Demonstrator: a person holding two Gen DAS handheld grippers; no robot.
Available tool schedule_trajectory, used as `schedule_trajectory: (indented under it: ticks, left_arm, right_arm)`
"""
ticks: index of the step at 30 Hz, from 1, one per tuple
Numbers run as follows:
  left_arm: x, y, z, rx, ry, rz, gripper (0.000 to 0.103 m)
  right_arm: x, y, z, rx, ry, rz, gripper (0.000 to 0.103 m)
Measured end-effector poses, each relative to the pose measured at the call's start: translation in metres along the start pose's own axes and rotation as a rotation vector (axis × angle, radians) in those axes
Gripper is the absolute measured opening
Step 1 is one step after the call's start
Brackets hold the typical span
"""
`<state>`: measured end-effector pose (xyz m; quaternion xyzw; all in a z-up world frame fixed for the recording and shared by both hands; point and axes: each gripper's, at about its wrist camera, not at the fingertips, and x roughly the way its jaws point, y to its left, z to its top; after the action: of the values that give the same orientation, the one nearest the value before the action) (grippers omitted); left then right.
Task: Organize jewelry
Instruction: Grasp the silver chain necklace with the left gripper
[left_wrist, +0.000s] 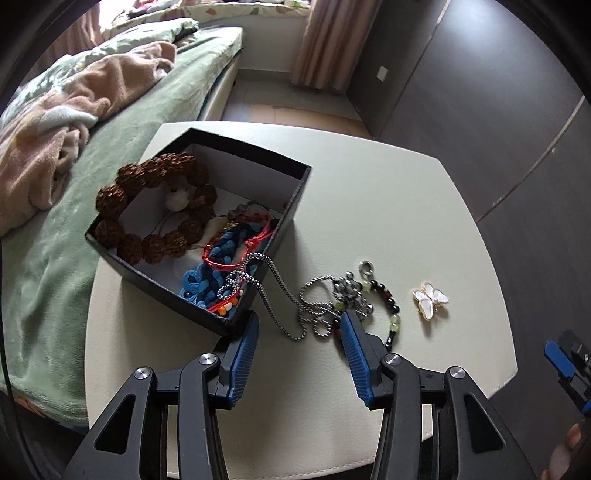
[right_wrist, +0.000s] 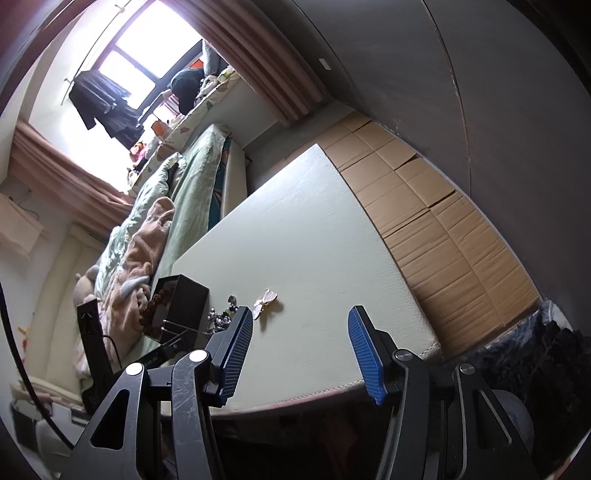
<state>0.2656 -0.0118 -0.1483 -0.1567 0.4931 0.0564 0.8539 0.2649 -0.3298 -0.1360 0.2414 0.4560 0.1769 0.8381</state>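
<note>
Jewelry first, left wrist view: our left gripper (left_wrist: 299, 326) hangs released over the silver metal chain (left_wrist: 275, 295) trailing out of the black cardboard box (left_wrist: 295, 192), likely to tuck it in; white butterfly brooch (left_wrist: 430, 298) lies well right of the box. Right wrist view: our right gripper (right_wrist: 301, 325) waits unclenched, holding nothing, right of the box.

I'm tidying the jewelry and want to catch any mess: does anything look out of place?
Yes. The silver chain spills over the black box wall onto the table, tangled with a beaded bracelet. The butterfly brooch lies loose, apart.
</note>
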Motion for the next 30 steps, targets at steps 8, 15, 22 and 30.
schedule_trajectory:
  ticks: [8, 15, 22, 30]
  left_arm:
    - [0.001, 0.001, 0.001, -0.099, 0.025, -0.043, 0.049]
    - [0.013, -0.03, -0.001, -0.124, 0.03, -0.051, 0.049]
    - [0.022, -0.048, 0.005, -0.104, 0.006, 0.041, 0.048]
    - [0.042, -0.054, 0.008, -0.069, 0.026, 0.105, 0.022]
  right_arm:
    - [0.006, 0.004, -0.001, -0.01, 0.019, 0.008, 0.055]
    - [0.007, 0.004, -0.003, -0.012, 0.027, 0.009, 0.055]
    - [0.009, -0.009, -0.004, 0.028, 0.032, 0.012, 0.055]
    - [0.01, -0.01, -0.006, 0.022, 0.037, 0.021, 0.055]
